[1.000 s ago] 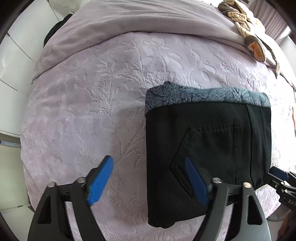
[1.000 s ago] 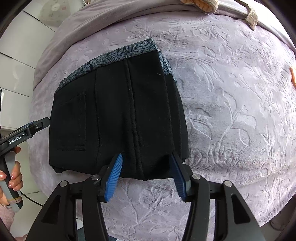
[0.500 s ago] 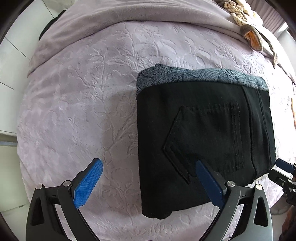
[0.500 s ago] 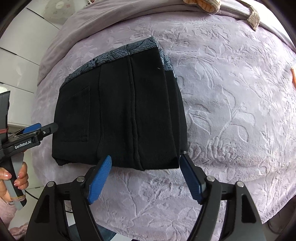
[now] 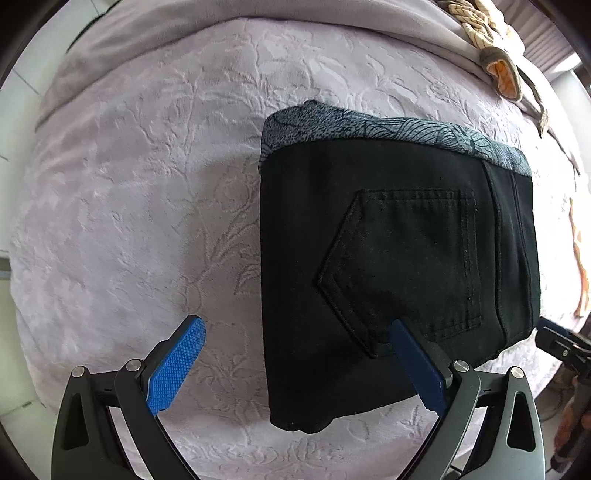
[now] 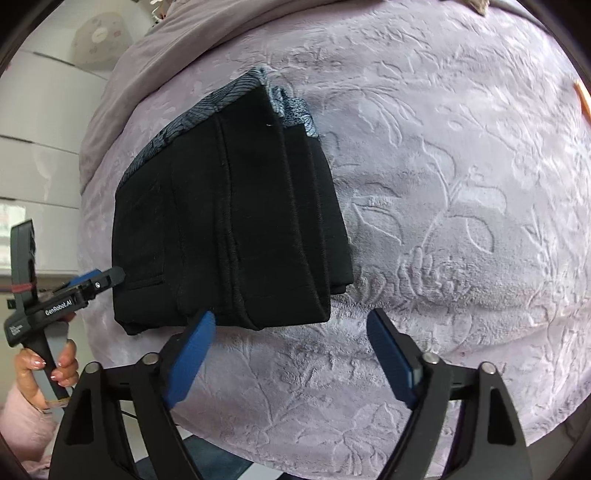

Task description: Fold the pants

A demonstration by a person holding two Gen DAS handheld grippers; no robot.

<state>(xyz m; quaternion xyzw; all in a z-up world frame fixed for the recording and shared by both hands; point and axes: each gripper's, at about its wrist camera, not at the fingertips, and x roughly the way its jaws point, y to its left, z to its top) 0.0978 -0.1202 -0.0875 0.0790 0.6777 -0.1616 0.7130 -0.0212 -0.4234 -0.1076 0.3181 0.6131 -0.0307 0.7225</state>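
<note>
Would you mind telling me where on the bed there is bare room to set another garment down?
Bare bedspread lies left of the folded pants, up to the blanket fold. In the right wrist view, more lies right of the pants, toward the bed edge. The far right corner is crowded by the knitted items. Both claws, left and right, hang open at the near edge.

Bed [image 5: 155, 192] was covered with a pale lilac plush spread embossed with a leaf pattern. Folded black pants [image 5: 399, 258], back pocket up, lay flat on the spread, over a grey-blue patterned fabric [image 5: 369, 127] showing along their far edge. A plain mauve blanket [image 5: 295, 18] lay across the far end, with a tan knitted item [image 5: 495, 62] on it.
</note>
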